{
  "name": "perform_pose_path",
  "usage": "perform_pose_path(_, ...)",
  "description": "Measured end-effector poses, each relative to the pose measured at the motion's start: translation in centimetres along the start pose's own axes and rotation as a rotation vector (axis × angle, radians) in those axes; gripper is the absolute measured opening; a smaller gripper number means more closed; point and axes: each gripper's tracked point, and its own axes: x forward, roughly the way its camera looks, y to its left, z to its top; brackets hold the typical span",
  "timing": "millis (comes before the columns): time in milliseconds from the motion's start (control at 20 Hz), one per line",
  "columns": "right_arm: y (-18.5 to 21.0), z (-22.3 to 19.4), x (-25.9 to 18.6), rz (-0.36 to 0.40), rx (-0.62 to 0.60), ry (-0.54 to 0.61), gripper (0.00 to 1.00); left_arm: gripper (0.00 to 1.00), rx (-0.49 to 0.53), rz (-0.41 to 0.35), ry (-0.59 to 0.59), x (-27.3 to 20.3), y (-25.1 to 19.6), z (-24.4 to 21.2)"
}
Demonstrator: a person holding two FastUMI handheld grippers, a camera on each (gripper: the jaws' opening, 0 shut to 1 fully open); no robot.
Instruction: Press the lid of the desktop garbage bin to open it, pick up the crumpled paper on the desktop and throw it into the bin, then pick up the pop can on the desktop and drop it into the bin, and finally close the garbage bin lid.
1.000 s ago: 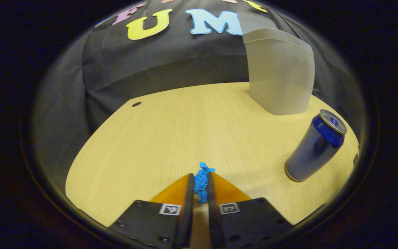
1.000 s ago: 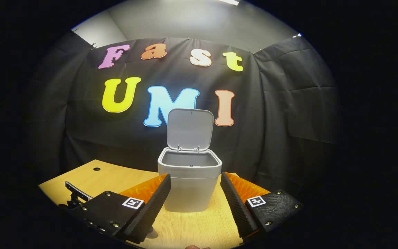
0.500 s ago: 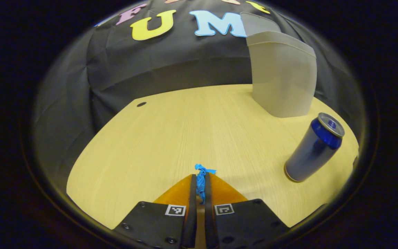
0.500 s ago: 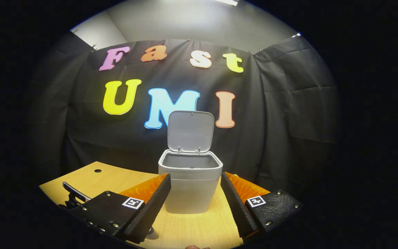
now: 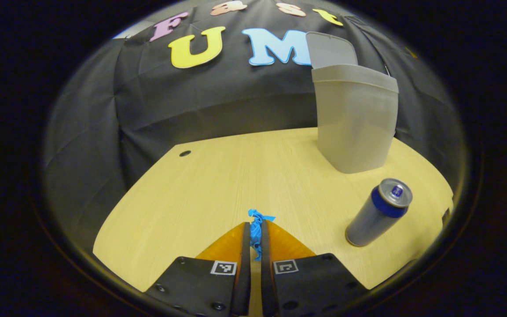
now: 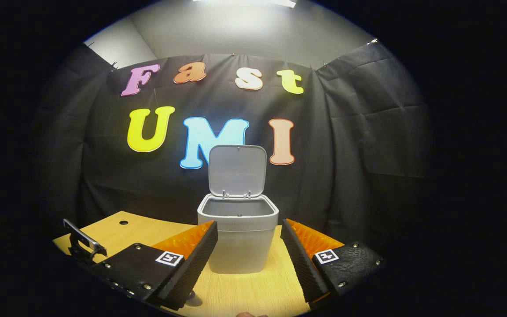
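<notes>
In the left gripper view, the left gripper [image 5: 255, 240] has its jaws drawn almost together on the crumpled paper [image 5: 256, 233], a small blue wad squeezed into a thin strip between both fingers. The strip's long axis runs forward along the fingers, and its frayed end pokes out past the tips toward the far side of the worktop [image 5: 218, 185]. I cannot tell whether the wad is touching the wood or held just above it.

The pop can [image 5: 379, 212] stands upright on the worktop to the right of the gripper and well apart from it, its silver top end up. Farther back on the right stands the garbage bin [image 5: 354, 121], upright, with its lid [image 5: 330, 49] swung up behind the rim.

In the right gripper view, the right gripper [image 6: 248, 259] holds nothing; its jaws are spread wide, and the garbage bin [image 6: 238, 237] sits beyond them, framed between the two fingers. The lid [image 6: 237, 169] stands nearly vertical on its rear hinge, leaving the mouth open toward the ceiling. A small dark hole [image 6: 123, 223] marks the worktop's far left corner.
</notes>
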Motion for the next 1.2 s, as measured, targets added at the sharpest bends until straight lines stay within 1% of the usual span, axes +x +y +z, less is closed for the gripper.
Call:
perform_pose_path(300,-1.7,-0.4,-0.7,-0.047,0.005,-0.01,0.93,0.16,-0.003,-0.035,-0.105,-2.1,-1.8,6.3)
perform_pose_path(500,-3.0,-0.1,-1.3,-0.097,-0.031,-0.034,0.93,0.16,-0.003,-0.086,-0.171,-2.7,-3.3,10.6)
perform_pose_path(650,-3.4,-0.1,-1.9,-0.109,-0.029,-0.042,0.93,0.16,0.007,-0.129,-0.226,-3.1,-4.9,13.9)
perform_pose_path(700,-3.5,0.0,-1.9,-0.112,-0.031,-0.043,0.93,0.18,-0.003,-0.146,-0.241,-3.2,-5.7,14.9)
perform_pose_path(750,-3.7,0.0,-2.1,-0.117,-0.034,-0.043,0.93,0.16,-0.016,-0.164,-0.253,-3.3,-6.4,15.9)
perform_pose_path(850,-4.2,0.2,-2.2,-0.129,-0.04,-0.046,0.93,0.16,-0.035,-0.192,-0.282,-3.7,-7.4,17.7)
perform_pose_path(950,-4.6,0.4,-2.6,-0.142,-0.038,-0.05,0.93,0.18,-0.033,-0.211,-0.311,-4.0,-8.3,19.6)
perform_pose_path(1000,-4.9,0.4,-2.7,-0.151,-0.038,-0.051,0.93,0.16,-0.029,-0.219,-0.324,-4.0,-8.7,20.3)
perform_pose_path(1100,-5.5,0.4,-2.9,-0.168,-0.04,-0.05,0.93,0.16,-0.026,-0.236,-0.35,-4.1,-9.3,22.0)
perform_pose_path(1150,-5.6,0.3,-3.1,-0.174,-0.038,-0.047,0.93,0.18,-0.027,-0.245,-0.361,-4.1,-9.6,22.7)
perform_pose_path(1200,-5.7,0.2,-3.3,-0.18,-0.036,-0.045,0.93,0.18,-0.027,-0.255,-0.374,-4.1,-10.1,23.5)
